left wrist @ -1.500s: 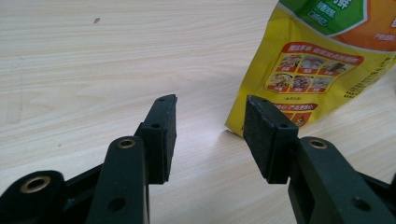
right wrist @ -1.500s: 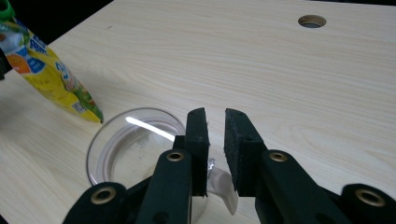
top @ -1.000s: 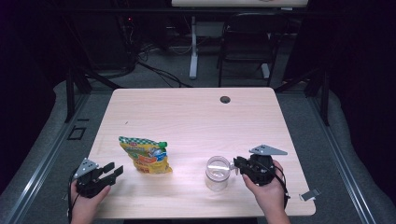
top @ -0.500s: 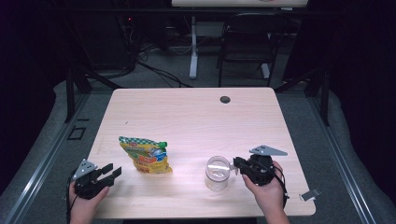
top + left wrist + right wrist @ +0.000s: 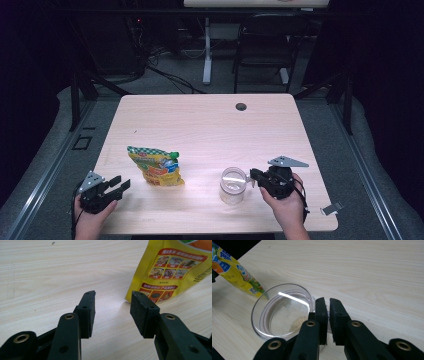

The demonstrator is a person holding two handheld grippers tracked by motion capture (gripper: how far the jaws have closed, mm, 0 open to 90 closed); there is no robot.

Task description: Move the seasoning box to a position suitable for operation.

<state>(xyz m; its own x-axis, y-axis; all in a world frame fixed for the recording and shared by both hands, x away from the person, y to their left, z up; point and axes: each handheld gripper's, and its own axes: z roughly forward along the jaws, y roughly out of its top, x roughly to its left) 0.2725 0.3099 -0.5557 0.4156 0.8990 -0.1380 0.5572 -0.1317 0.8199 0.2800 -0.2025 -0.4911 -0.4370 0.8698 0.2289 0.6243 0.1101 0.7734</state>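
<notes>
High view shows the left tool gaping empty just left of the pouch, while the right tool, its jaws just closing, pinches the glass jar rim right of it.

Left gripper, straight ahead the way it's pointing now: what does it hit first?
Probably the yellow pouch. The left gripper has its jaws open over bare table, and the pouch's bottom corner lies just past the right-hand jaw. Depth is unclear, so it may only clip that corner.

On the wooden tabletop, the yellow printed snack pouch lies left of the clear glass jar, well apart; a small round grommet sits far behind.
</notes>
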